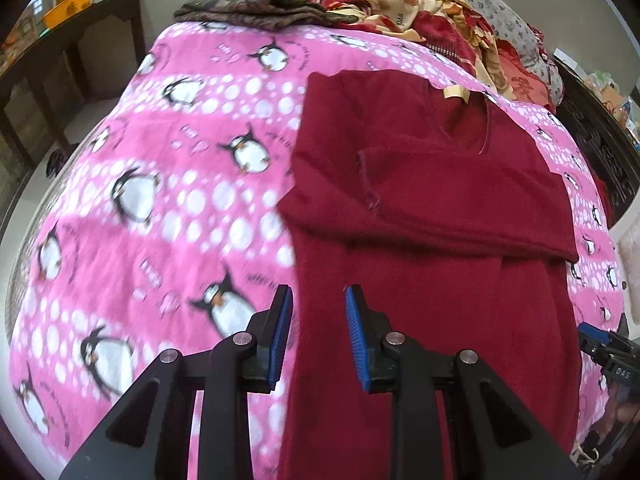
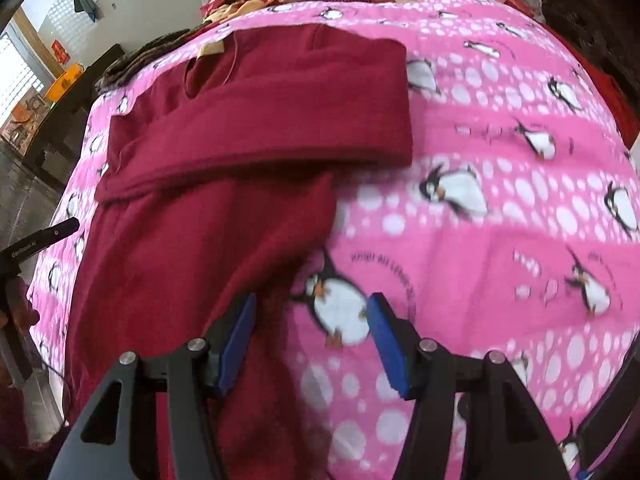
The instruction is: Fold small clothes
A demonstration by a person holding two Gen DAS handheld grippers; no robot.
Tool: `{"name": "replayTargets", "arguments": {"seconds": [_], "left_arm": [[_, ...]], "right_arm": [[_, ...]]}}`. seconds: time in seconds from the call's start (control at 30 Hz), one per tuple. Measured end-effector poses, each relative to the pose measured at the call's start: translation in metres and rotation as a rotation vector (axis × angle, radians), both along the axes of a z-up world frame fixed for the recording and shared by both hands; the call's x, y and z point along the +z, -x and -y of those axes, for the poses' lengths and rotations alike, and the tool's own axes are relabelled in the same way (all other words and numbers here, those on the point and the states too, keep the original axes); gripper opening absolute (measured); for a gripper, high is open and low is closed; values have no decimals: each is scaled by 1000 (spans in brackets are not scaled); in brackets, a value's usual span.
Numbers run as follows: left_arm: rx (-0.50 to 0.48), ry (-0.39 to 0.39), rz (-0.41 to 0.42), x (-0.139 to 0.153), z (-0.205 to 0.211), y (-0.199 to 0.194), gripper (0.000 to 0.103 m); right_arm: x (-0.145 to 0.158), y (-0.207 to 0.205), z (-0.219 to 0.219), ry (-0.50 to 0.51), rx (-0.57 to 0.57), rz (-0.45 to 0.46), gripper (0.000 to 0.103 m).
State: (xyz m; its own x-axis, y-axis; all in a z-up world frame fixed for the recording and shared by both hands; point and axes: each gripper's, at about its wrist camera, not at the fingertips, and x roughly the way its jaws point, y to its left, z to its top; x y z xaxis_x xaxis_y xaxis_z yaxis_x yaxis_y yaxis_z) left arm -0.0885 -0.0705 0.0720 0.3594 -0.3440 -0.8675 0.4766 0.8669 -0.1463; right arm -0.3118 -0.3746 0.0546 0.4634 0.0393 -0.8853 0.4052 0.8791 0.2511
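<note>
We see a dark red sweater (image 1: 432,216) lying flat on a pink penguin-print blanket (image 1: 168,184) that covers the bed. One sleeve is folded across the chest, and a beige neck label (image 1: 454,92) shows at the collar, toward twelve o'clock in the left wrist view.

Our left gripper (image 1: 318,336) hovers with its jaws spread and nothing between them; its blue pads (image 1: 280,340) straddle the sweater's left edge, the lower body of the garment running from the gap up toward one o'clock. We cannot tell whether the pads touch the cloth.

Our right gripper (image 2: 312,344) is also spread and empty. In its view the sweater (image 2: 224,184) fills the field from nine to twelve o'clock, and its right edge passes just inside the left pad (image 2: 236,348), while a printed penguin (image 2: 340,308) sits between the fingers.

A heap of red and yellow bedding (image 1: 416,12) and a dark patterned cloth (image 1: 256,10) lie at the far end of the bed.
</note>
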Motion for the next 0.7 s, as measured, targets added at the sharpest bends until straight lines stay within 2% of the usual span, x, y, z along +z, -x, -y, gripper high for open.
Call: {"name": "replayTargets", "arguments": {"seconds": [0.17,0.23,0.27,0.3,0.43,0.57,0.7], "left_arm": [[12,7,-13,-3,-17,11,7],[9,-1,-16,-5,-19,14,7],[10,-3,-17,-6,-20,16,7],[11,-3,-18,-6,-21,18,7],[9,-4,-5,-2,-28,25,7],[10,-4,-2,-1,-34,31,7],[6,-17,-10,-7,-34,35,7]], "right_arm": [[2,18,-17,-34,52,5,58],[-7,16,-27,-11,87,-26,42],[-8,15,-29,-9,91,-20,19],[-7,16,-32,-22,93,-7,11],[9,25,-41,44,109,28,9],[24,46,-28,62,58,33,7],[13,55,-18,40,30,-3,7]]}}
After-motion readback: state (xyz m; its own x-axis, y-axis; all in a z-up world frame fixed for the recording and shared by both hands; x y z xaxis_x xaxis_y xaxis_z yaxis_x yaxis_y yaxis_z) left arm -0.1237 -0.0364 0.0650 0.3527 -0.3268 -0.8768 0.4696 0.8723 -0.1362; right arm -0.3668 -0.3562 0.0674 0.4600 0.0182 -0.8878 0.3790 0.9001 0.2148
